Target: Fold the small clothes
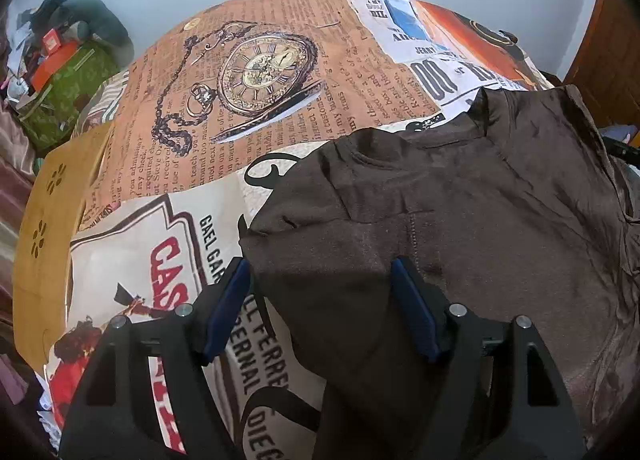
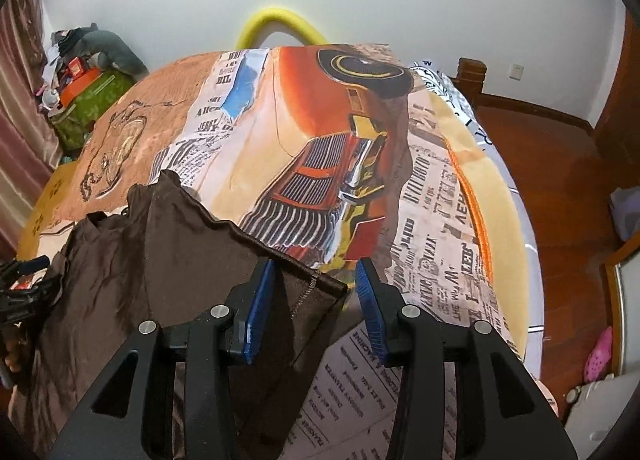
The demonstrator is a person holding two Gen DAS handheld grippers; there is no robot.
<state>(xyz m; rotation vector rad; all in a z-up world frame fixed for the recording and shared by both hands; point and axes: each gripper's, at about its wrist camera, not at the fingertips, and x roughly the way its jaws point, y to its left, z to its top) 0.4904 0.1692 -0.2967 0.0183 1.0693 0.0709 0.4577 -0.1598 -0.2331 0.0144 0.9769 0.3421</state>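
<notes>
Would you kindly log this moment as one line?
left tongs: open over brown garment | right tongs: open over corner | garment: on printed cloth

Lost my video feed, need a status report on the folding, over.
Left gripper open, brown garment between its pads. Right gripper open over the garment's corner. Garment lies rumpled on the printed bedspread. Nothing in the way.

Dark brown garment (image 1: 460, 228), plain, between both tongs' blue pads (image 2: 260, 300). Bed cover (image 1: 280, 92) ahead of the tongs: orange-tan newsprint, pocket-watch print, red lettering, orange-red car grille. Yellow foam hoop (image 2: 280, 26) beyond. Green patterned bag (image 2: 94, 100) far left.
</notes>
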